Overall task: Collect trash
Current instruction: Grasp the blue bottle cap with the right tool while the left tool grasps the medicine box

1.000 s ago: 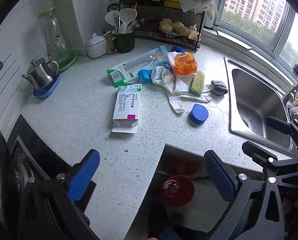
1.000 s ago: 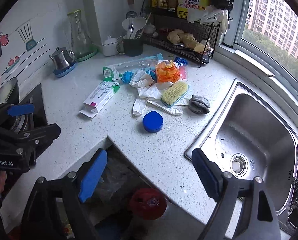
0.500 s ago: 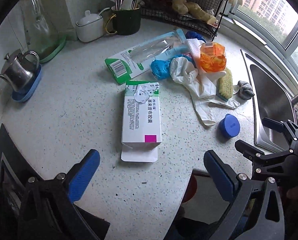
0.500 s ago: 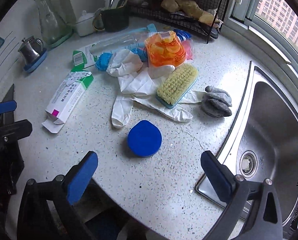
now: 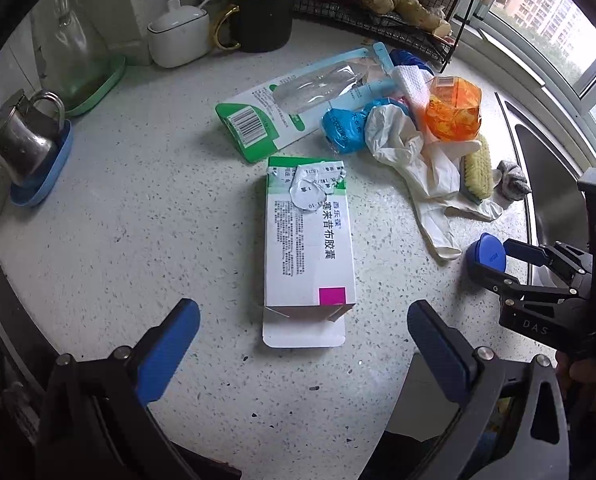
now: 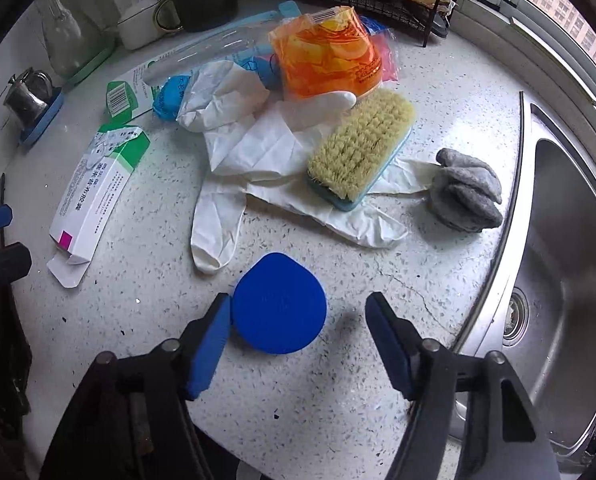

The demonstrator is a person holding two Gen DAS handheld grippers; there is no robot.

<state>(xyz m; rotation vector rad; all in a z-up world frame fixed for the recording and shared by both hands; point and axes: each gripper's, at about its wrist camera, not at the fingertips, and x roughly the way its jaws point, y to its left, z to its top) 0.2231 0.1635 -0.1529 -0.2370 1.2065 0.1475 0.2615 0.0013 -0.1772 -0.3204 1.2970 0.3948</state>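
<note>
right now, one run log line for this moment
left gripper open, over medicine box | right gripper open, straddling blue lid | nothing held

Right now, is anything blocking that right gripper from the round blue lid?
Nothing visible. The right gripper is open around the blue lid, one finger beside its edge; only bare countertop lies between.

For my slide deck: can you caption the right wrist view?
Open right gripper closing in on a blue lid on the counter, brush and gloves behind.
</note>
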